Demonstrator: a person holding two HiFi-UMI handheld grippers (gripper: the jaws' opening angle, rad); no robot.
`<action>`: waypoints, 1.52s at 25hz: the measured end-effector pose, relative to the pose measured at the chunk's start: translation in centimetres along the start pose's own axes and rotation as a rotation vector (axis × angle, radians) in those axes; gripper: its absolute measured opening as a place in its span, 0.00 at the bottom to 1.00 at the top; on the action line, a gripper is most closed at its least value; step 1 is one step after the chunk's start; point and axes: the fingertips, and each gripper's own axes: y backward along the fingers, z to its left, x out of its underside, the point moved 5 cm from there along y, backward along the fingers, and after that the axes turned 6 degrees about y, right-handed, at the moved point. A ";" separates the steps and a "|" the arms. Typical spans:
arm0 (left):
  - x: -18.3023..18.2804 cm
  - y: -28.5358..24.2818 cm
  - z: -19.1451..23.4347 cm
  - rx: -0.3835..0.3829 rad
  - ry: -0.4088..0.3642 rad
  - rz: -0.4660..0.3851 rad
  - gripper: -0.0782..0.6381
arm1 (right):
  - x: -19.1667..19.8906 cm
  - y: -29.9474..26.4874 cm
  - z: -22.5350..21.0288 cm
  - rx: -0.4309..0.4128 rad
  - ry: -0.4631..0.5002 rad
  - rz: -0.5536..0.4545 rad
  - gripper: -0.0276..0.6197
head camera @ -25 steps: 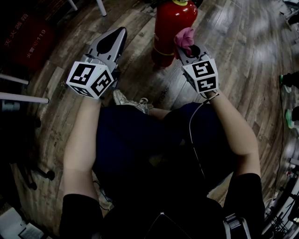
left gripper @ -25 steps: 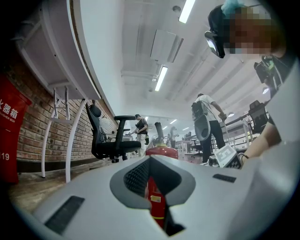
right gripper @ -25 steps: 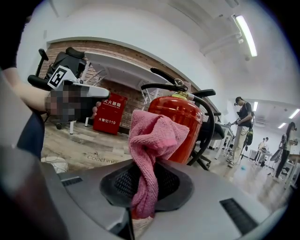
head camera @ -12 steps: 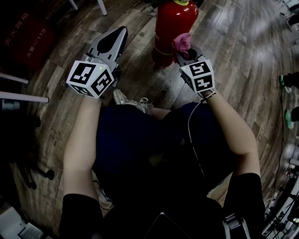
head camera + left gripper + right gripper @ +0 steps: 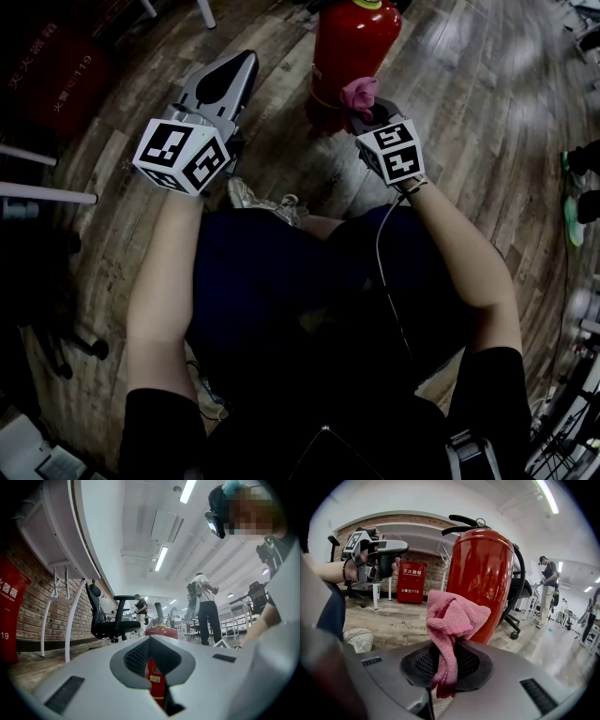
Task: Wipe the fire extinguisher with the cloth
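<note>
An open-plan office: black swivel chair (image 5: 110, 620), long white desk (image 5: 61, 531) along a brick wall (image 5: 35, 604), ceiling strip lights (image 5: 161, 558), wood-plank floor (image 5: 469, 94).

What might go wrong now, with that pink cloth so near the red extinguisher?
The fire extinguisher stands free on the wooden floor, and the left hand-held gripper is off to its side, not steadying it; a firm push might tip it. The cloth is pinched as a bunched wad in the right hand-held gripper, so rubbing may pull it loose.
</note>
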 end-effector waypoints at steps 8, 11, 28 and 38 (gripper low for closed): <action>-0.1 -0.1 0.0 0.002 0.003 -0.001 0.13 | 1.6 -1.1 0.4 -0.037 -0.019 0.046 0.15; -0.1 -0.1 -0.1 0.005 0.002 -0.001 0.13 | 2.2 -1.6 0.7 -0.051 -0.019 0.065 0.15; -0.2 -0.3 -0.3 0.021 0.006 -0.005 0.13 | 5.5 -3.9 1.8 -0.121 -0.025 0.141 0.15; -0.5 -0.2 -0.3 0.028 0.023 -0.020 0.13 | 7.9 -5.6 2.7 -0.156 -0.050 0.207 0.15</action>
